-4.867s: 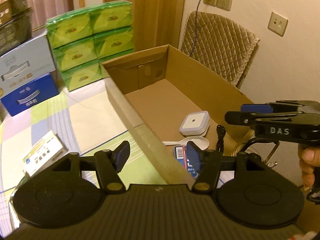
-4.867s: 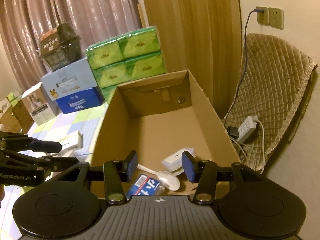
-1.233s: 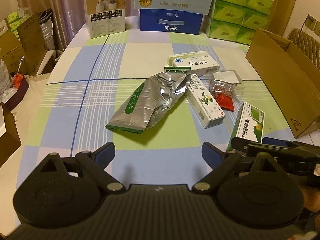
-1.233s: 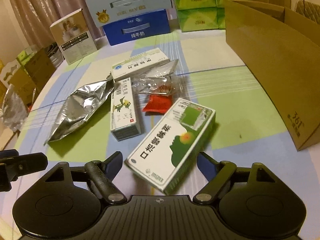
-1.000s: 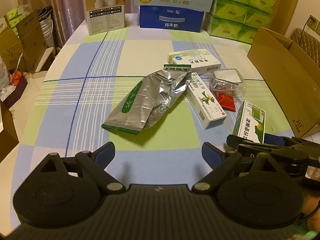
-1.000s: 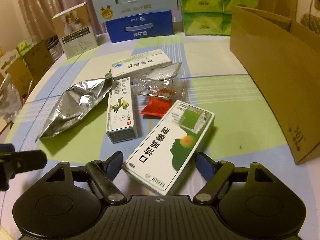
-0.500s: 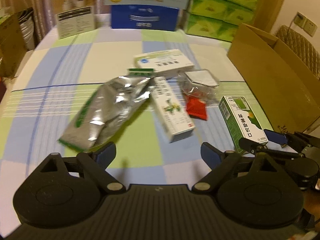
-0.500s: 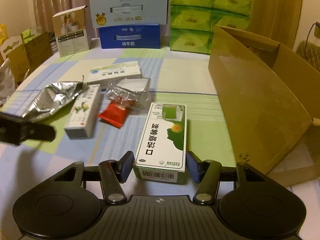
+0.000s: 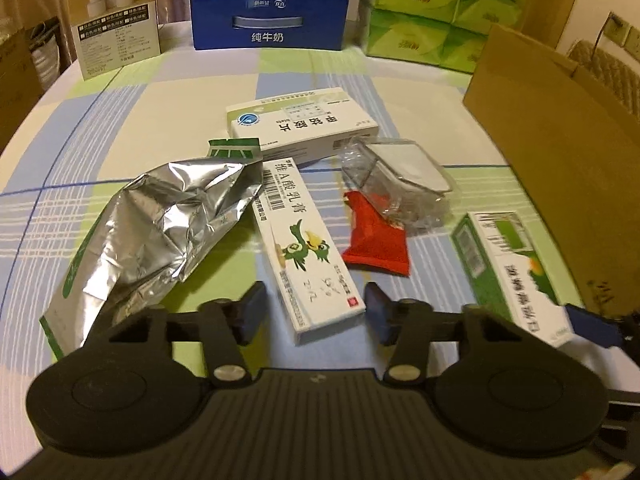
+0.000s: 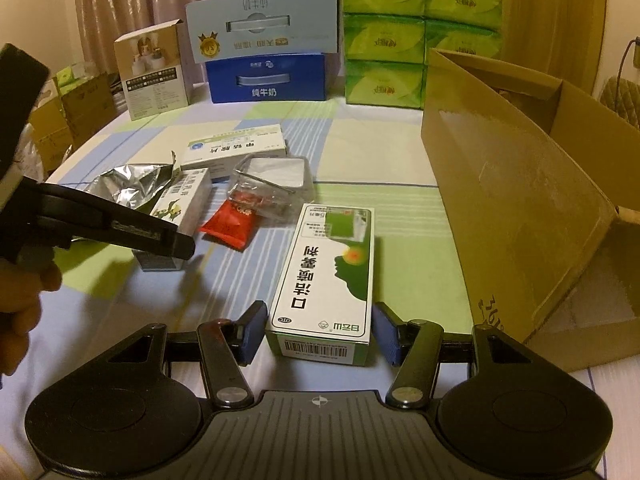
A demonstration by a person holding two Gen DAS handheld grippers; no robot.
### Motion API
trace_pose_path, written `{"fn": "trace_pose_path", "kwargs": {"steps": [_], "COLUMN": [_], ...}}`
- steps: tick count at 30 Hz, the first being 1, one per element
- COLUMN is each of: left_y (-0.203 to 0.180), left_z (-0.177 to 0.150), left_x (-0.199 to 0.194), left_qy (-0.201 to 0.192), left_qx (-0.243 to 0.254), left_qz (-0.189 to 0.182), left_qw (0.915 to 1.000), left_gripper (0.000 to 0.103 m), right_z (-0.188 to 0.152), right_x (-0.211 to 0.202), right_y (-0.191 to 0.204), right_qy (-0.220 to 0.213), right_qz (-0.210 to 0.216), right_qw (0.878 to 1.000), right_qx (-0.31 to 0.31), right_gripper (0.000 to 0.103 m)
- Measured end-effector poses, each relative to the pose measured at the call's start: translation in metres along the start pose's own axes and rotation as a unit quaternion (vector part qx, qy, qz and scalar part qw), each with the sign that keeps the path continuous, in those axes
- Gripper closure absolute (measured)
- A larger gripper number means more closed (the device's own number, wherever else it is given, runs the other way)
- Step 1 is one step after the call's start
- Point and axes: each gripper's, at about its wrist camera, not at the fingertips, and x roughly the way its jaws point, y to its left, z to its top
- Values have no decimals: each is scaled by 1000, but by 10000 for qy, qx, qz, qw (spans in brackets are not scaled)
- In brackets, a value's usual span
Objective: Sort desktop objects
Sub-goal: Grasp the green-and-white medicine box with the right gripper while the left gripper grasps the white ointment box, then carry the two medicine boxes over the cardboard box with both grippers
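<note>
My left gripper [image 9: 316, 314] is open, its fingers on either side of the near end of a white box with a green bird [image 9: 306, 248]. My right gripper [image 10: 320, 332] is open around the near end of a green-and-white medicine box [image 10: 326, 276], which also shows in the left wrist view [image 9: 512, 272]. Neither pair of pads visibly touches its box. Between the boxes lie a red sachet [image 9: 378, 240], a clear plastic container [image 9: 400, 178], a silver foil bag [image 9: 160, 232] and another white medicine box [image 9: 302, 124].
An open cardboard box [image 10: 520, 184] stands at the table's right edge. At the back stand a blue milk carton [image 10: 266, 80], green tissue packs [image 10: 420, 36] and a small white carton [image 10: 154, 76]. The tablecloth [image 9: 120, 120] is checked.
Both grippers have moved forward and down to the objects and narrowed. The left now straddles the bird box; the right straddles the green-and-white box.
</note>
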Motion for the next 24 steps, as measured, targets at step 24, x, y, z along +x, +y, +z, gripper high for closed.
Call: {"fn": "trace_pose_path", "kwargs": {"steps": [24], "left_y": [-17], "left_z": [-71], "left_x": [-70], "left_qy": [365], "left_qx": [124], "left_qz": [11], "left_qw": [9993], "left_gripper": [66], "right_z": [-31], "right_x": [-50], "right_y": [10], "right_qy": [211], "right_qz": [-135], "right_qw": [9996], "right_qx": [101], "right_gripper": [49]}}
